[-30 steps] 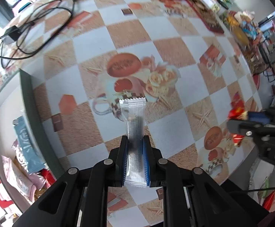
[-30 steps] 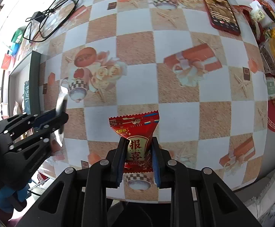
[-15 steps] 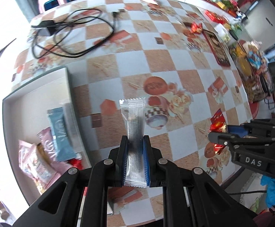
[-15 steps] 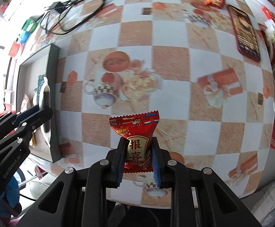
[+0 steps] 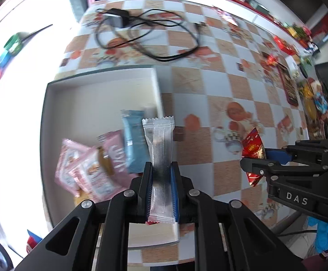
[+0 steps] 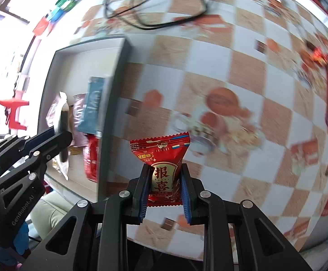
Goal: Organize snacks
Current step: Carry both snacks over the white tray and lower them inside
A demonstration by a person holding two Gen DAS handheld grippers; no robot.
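My left gripper (image 5: 161, 180) is clamped narrow on one clear silvery sachet (image 5: 161, 149), held above the right wall of the white tray (image 5: 96, 94). My right gripper (image 6: 165, 185) pinches one red candy packet (image 6: 161, 155), over the checkered tablecloth (image 6: 243, 72) just right of the tray. Inside the tray lie one blue packet (image 5: 133, 140) and several pink ones, blurred. The tray's far half is bare; a black cable (image 5: 150, 36) lies beyond it.
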